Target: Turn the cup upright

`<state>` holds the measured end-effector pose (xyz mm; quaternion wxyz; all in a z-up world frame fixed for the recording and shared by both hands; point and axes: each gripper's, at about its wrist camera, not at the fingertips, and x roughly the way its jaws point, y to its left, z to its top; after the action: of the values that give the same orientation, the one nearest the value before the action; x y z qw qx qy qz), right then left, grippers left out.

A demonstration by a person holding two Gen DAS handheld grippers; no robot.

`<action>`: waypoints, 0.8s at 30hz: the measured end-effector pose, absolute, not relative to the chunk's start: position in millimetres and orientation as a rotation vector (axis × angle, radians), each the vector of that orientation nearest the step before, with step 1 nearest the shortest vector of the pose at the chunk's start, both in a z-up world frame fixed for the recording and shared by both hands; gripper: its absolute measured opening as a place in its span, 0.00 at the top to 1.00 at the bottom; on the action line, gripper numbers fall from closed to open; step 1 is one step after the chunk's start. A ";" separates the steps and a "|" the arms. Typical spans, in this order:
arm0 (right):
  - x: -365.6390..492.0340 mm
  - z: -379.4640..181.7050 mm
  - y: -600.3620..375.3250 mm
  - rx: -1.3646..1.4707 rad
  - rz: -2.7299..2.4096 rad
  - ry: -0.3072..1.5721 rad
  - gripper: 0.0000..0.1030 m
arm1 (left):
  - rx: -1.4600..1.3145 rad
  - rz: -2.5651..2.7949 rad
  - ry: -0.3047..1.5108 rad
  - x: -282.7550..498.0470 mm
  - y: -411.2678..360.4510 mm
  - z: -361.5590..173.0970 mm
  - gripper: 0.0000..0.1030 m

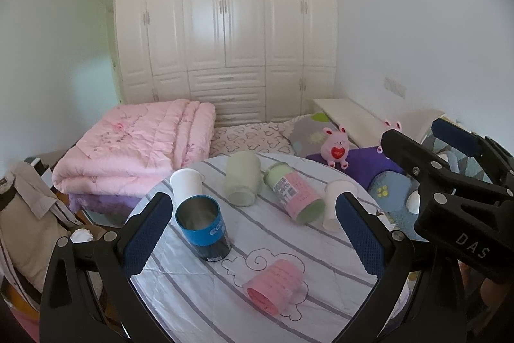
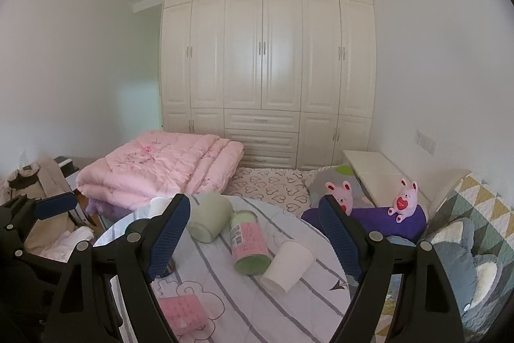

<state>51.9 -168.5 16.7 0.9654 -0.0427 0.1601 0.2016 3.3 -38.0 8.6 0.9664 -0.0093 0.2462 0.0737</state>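
Several cups are on a round table covered with a striped cloth [image 1: 199,304]. A blue metal cup [image 1: 203,224] stands upright. A white cup [image 1: 186,184] stands behind it. A pale green mug [image 1: 241,179], a green cup with a pink label [image 1: 297,193], a white paper cup [image 1: 334,201] and a pink cup [image 1: 276,286] lie on their sides. My left gripper [image 1: 253,233] is open and empty above the table, jaws wide around the blue cup and pink cup area. My right gripper [image 2: 257,237] is open and empty over the green labelled cup [image 2: 249,241] and white paper cup [image 2: 287,264].
The table [image 2: 321,288] stands against a bed with a folded pink quilt [image 1: 135,147], purple pillow [image 2: 369,216] and pink plush rabbits [image 2: 403,196]. A chair with clothes [image 1: 29,221] is at the left. A white wardrobe [image 1: 225,21] fills the back wall.
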 end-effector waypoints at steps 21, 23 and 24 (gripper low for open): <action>49.4 14.2 -165.9 -0.087 0.419 0.334 0.19 | 0.019 0.150 0.454 0.6 -37.2 8.9 0.00; 49.8 14.1 -164.7 -0.087 0.420 0.337 0.19 | 0.019 0.149 0.455 -0.1 -36.7 8.4 0.00; 49.9 13.7 -163.5 -0.087 0.422 0.340 0.19 | 0.018 0.149 0.455 0.4 -36.1 8.3 0.00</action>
<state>49.9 -163.5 13.7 0.9627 -0.0429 0.1677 0.2082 0.4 -36.1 8.3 0.9714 0.0087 0.2255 0.0737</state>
